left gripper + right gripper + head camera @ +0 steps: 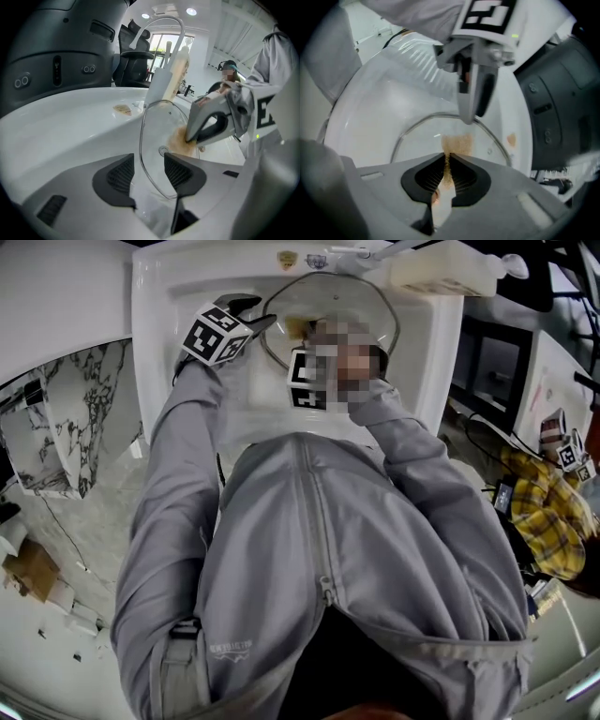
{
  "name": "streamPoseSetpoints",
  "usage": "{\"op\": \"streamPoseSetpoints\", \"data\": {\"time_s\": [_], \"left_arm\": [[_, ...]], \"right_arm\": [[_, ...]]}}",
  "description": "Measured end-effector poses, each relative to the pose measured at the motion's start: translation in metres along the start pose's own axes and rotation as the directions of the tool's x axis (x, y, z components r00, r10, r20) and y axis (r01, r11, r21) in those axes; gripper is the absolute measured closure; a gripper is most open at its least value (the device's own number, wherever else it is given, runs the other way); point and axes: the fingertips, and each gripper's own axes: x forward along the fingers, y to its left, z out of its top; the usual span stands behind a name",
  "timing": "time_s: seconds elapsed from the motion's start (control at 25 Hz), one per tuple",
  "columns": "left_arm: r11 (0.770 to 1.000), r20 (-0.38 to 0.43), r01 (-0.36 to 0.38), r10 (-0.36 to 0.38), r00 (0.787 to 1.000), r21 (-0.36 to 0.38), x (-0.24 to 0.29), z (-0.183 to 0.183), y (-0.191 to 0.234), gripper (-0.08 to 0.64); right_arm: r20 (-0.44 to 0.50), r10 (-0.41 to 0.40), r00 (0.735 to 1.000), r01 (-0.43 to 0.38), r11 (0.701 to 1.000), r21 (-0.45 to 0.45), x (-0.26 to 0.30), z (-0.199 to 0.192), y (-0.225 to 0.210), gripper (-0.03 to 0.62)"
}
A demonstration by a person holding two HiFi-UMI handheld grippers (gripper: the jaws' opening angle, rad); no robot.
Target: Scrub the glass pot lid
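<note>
The glass pot lid lies tilted in the white sink. My left gripper is open, and the lid's metal rim runs through the gap between its pads without being pressed. From the right gripper view that left gripper hangs at the lid's far rim. My right gripper is shut on a brown scrub pad, whose free end lies on the glass lid. In the head view a mosaic patch hides the right jaws; only their marker cube shows.
A curved faucet and a pale bottle stand at the sink's back edge. A small brown sticker sits on the sink wall. A marble counter lies to the left and a dark appliance to the right.
</note>
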Motion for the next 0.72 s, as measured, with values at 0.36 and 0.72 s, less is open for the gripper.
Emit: {"op": "streamPoseSetpoints", "data": {"time_s": [0.36, 0.72], "left_arm": [[0.997, 0.005, 0.052, -0.052, 0.999, -0.059, 0.019, 0.019, 0.003, 0.383], [0.993, 0.033, 0.047, -0.044, 0.999, -0.112, 0.017, 0.019, 0.003, 0.431]], "right_arm": [[-0.018, -0.213, 0.977, 0.211, 0.941, 0.264, -0.024, -0.074, -0.094, 0.563], [-0.044, -0.142, 0.989, 0.145, 0.985, 0.093, -0.007, -0.039, -0.055, 0.562]]}}
